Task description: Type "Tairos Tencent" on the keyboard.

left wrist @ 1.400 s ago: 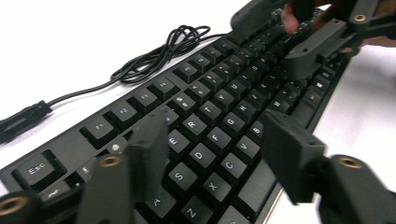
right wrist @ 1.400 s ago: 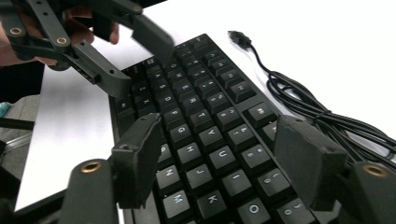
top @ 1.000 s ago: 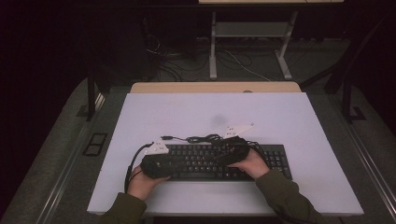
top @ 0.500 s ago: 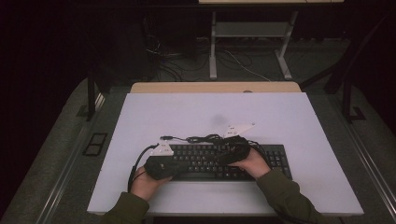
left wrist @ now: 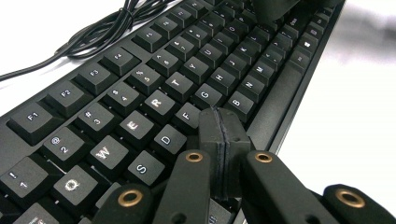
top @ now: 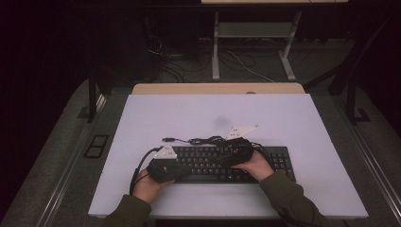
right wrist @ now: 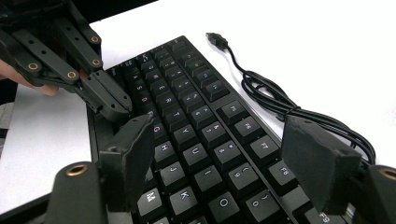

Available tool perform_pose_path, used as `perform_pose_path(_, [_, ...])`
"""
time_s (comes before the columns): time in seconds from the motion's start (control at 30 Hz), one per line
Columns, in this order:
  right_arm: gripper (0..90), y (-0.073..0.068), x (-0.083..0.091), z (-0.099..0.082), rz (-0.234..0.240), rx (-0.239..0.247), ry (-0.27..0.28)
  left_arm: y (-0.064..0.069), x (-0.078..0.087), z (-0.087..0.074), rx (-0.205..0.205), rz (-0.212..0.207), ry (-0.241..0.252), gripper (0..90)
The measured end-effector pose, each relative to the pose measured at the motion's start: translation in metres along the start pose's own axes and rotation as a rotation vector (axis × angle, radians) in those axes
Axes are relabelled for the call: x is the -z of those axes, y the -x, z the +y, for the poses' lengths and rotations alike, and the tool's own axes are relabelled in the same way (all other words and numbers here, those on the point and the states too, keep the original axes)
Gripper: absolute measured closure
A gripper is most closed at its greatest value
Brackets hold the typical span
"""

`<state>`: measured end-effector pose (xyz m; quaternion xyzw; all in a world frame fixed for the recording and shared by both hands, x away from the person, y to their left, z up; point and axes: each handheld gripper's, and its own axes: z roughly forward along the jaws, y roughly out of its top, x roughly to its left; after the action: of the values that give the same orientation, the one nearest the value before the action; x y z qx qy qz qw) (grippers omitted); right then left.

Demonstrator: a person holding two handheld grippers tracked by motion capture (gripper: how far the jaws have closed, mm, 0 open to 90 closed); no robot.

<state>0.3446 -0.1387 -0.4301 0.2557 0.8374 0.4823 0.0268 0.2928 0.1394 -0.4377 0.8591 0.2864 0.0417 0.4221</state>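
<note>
High view: cable (top: pixel 201 140) just behind keyboard (top: pixel 279 161).

Olive-green sleeves (top: pixel 288 201), black claws (left wrist: pixel 224 140) with brass-ringed pivots, grey three-cornered plates (top: pixel 165 152), trailing black cables (top: pixel 138 166)

Matt black plastic keyboard (left wrist: pixel 154 93) lies on a smooth white table (top: pixel 293 118).

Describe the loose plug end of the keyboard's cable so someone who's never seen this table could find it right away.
Start at the white table and find the black keyboard near its front edge. Behind the keyboard's far edge lies a bundled black cable. From that bundle a single strand runs left and ends in the plug, a small dark connector lying alone on bare white surface, apart from the keyboard.
</note>
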Motion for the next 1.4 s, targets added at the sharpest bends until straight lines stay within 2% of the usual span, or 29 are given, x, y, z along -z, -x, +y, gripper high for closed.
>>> perform_pose_path(0.37, [25.9, 0.000, 0.000, 0.000, 0.000, 0.002, 0.002, 0.000, 0.000, 0.001, -0.004, 0.004, -0.007, 88.9])
perform_pose_path(0.9, [25.9, 0.000, 0.000, 0.000, -0.004, 0.001, 0.006, 0.004, 0.004, 0.006, -0.010, -0.005, 0.011, 89.0])
perform_pose_path(1.2, [25.9, 0.000, 0.000, 0.000, -0.002, 0.001, 0.005, -0.001, 0.009, 0.009, -0.006, 0.007, 0.032, 89.0])
perform_pose_path(1.4, [25.9, -0.001, 0.000, -0.001, 0.000, 0.000, 0.004, -0.005, 0.011, 0.010, 0.012, 0.017, 0.042, 89.0])
